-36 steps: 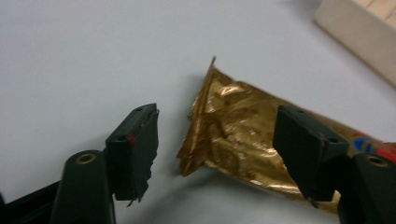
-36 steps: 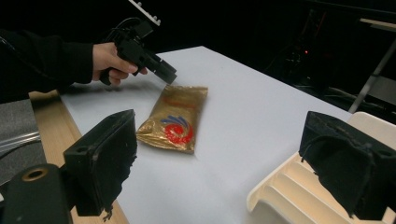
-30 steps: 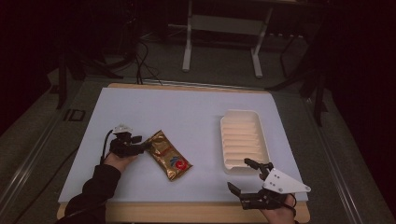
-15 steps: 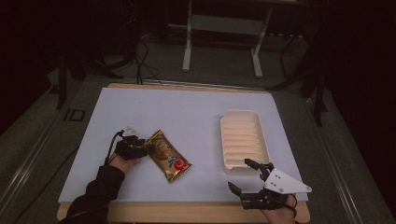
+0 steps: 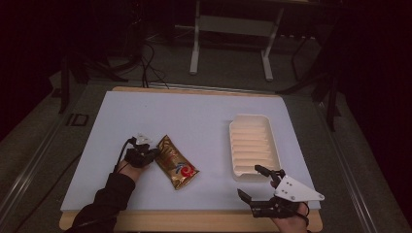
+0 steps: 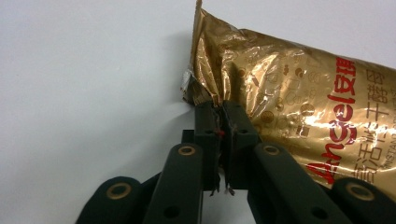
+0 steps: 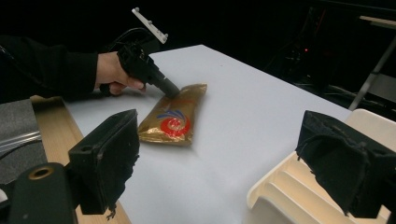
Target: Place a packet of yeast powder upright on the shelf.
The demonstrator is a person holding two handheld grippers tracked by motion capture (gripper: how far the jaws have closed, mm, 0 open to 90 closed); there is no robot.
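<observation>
Pinching the crinkled edge of the gold packet (image 6: 299, 88) with the left gripper (image 6: 221, 116), jaws pressed tight together on the foil, packet lying flat on the pale blue table (image 5: 194, 116) a bit left of centre. Hovering at the near right corner with the right gripper (image 5: 260, 182), jaws spread wide and holding nothing, just beside the near end of the ribbed white tray (image 5: 252, 143). Sitting well apart from the packet, that tray.
</observation>
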